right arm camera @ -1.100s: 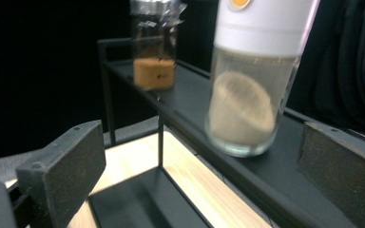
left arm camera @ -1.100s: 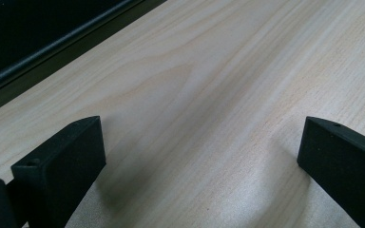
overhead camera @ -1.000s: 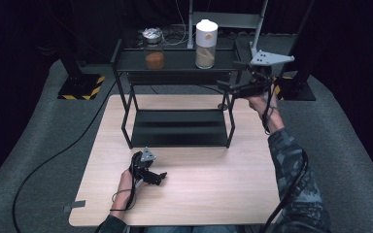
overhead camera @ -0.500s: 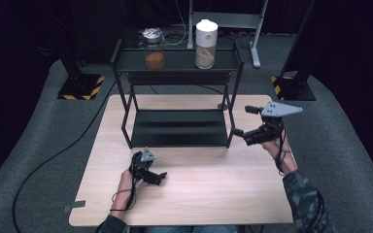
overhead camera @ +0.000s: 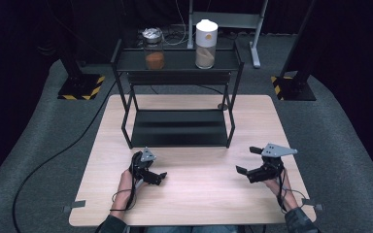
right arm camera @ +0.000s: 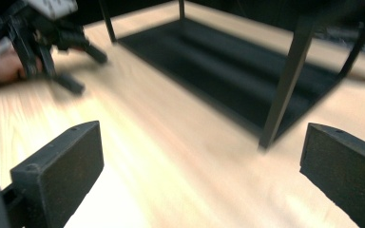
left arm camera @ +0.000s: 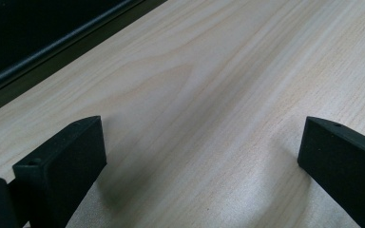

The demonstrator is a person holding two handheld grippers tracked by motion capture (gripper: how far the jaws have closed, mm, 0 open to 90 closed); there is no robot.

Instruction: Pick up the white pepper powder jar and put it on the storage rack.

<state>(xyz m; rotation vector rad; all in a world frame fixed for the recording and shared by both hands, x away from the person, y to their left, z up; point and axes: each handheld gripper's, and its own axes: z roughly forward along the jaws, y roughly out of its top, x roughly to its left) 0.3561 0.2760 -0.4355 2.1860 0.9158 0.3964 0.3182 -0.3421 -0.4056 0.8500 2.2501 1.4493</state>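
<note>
The right tool point(overhead camera: 246, 160) has come down from beside the shelf rack point(overhead camera: 177, 63) to just above the desk point(overhead camera: 199, 194) near its right front, jaws apart and empty. The left tool point(overhead camera: 156, 175) stays low on the desk, jaws also apart. Two jars point(overhead camera: 154, 48) remain on the rack's top shelf.

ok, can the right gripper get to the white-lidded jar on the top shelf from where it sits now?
Probably yes. The right gripper is open and empty, low over the table. The white-lidded jar stands at the top shelf's front, nothing before it; the orange-filled jar stands well aside.
</note>
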